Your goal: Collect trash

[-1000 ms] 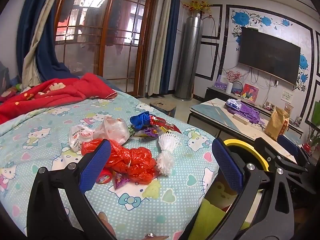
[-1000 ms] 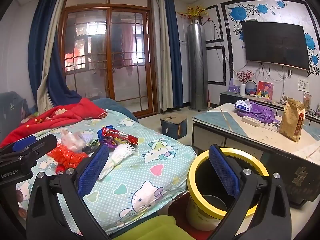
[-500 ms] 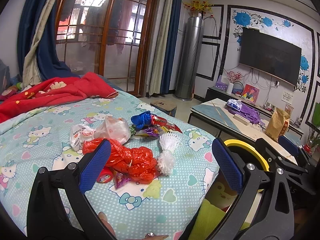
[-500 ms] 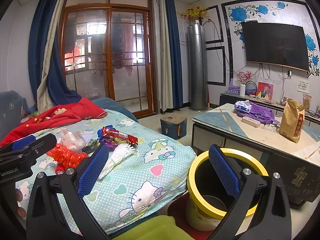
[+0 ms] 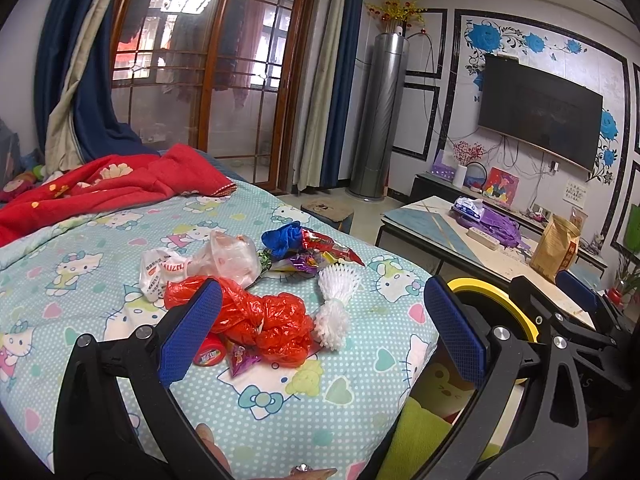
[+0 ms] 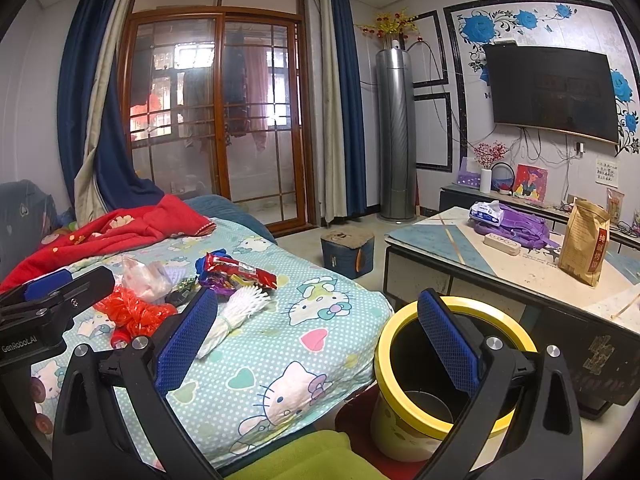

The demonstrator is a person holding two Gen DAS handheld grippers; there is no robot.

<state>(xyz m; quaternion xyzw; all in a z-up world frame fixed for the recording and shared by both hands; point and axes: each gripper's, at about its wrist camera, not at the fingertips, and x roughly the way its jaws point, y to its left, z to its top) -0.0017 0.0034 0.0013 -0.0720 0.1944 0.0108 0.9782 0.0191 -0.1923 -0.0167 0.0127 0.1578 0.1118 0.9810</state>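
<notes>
We hold both grippers, left [image 5: 320, 336] and right [image 6: 316, 340], jaws wide apart and empty. Trash, including a red bag [image 5: 260, 316], lies heaped on the bed [image 5: 360, 400]; the yellow-rimmed bin [image 6: 448, 360] stands beside it. Slippery plastic may slide free.

On the bed, one red plastic bag [image 5: 264, 320] is lying at 6 o'clock of the litter pile, with one white foam net [image 5: 336, 304] at 4 o'clock, two pale plastic bags [image 5: 200, 264] at 10 o'clock and one blue bag [image 5: 282, 238] at 12 o'clock. One red bottle cap [image 5: 208, 354] is sitting at 7 o'clock. One yellow-rimmed bin [image 6: 452, 364] is standing beside the bed. Two grippers are showing.
</notes>
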